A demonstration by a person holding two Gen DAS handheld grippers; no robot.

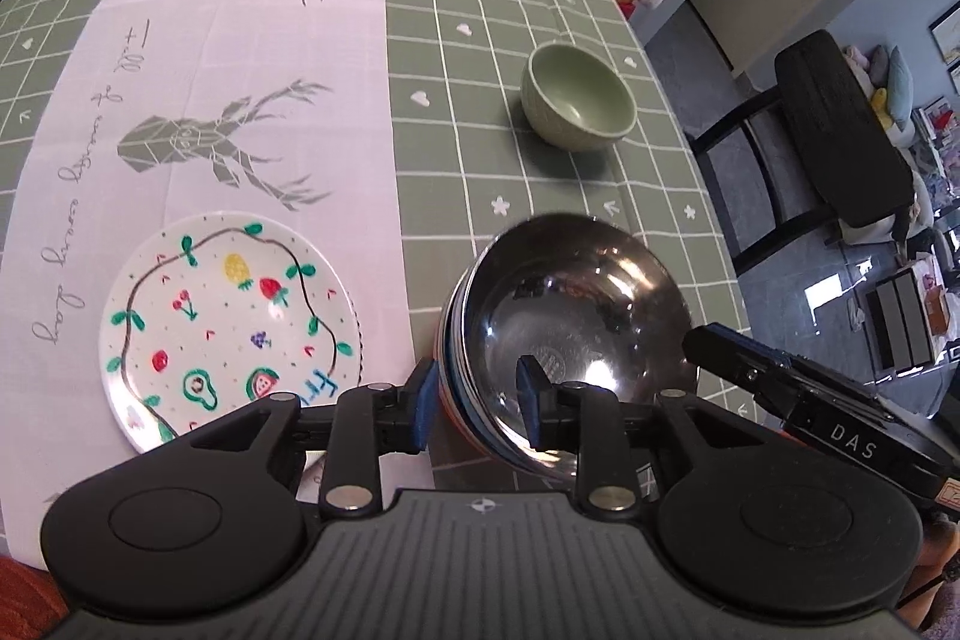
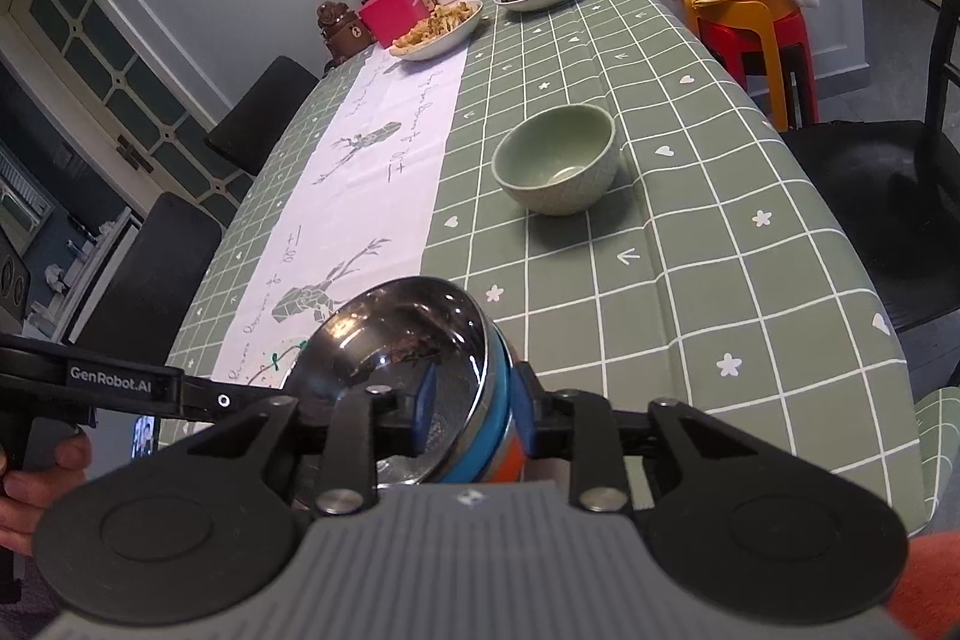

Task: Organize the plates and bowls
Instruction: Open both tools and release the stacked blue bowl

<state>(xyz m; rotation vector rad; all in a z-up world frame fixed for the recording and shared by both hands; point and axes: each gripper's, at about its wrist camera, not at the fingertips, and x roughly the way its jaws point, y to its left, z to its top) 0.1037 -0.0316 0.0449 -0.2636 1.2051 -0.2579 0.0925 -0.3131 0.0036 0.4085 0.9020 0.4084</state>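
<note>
Steel bowl near the table's front edge, a gripper astride each side of its rim.

The left gripper and right gripper both straddle the stainless bowl's wall, pads slackened, not pinching. Open checked tablecloth lies between it and the green bowl farther back; the fruit-painted plate sits left. Black chair right of the table edge.

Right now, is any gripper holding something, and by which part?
Nothing seems gripped. The left gripper and right gripper each straddle the rim of the steel bowl, on opposite sides, jaws loose.
</note>
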